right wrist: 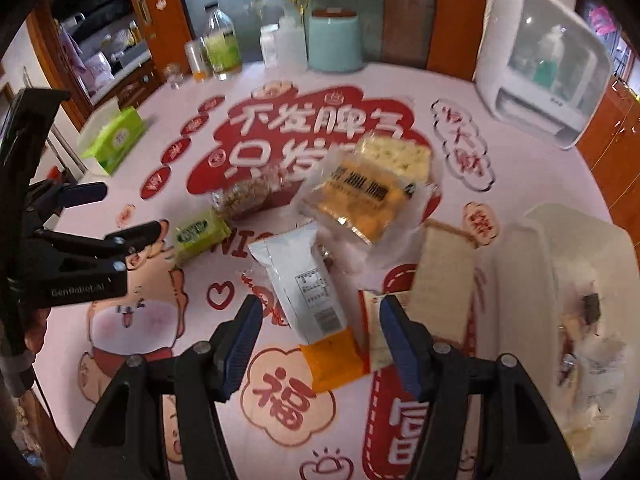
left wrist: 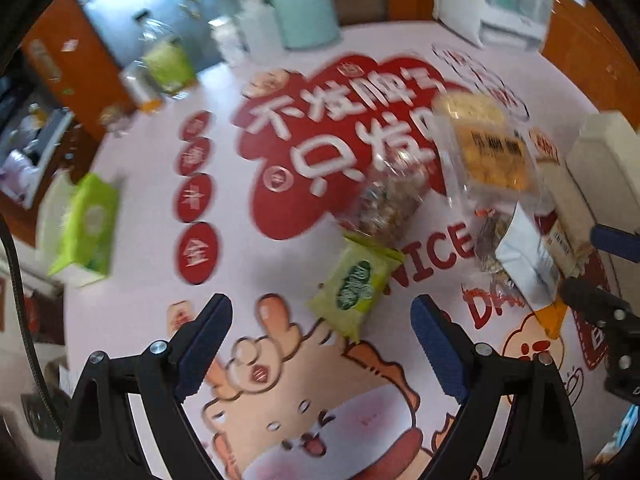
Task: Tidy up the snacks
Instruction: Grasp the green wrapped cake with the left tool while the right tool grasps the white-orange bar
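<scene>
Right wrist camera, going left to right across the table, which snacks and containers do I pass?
Green tissue box → small green packet → white pouch with orange end → beige wafer pack → white bin.

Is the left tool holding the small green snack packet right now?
No. The left tool is open and empty, with the green snack packet lying on the table just ahead of it.

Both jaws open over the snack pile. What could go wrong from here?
1. The white-and-orange foil pouch overlaps the neighbouring clear-wrapped packs, so the open right gripper might drag a neighbour along.
2. The small green snack packet lies flat on the printed tablecloth; the open left gripper may slide it instead of pinching.
3. Both grippers work close together; they could collide.
</scene>
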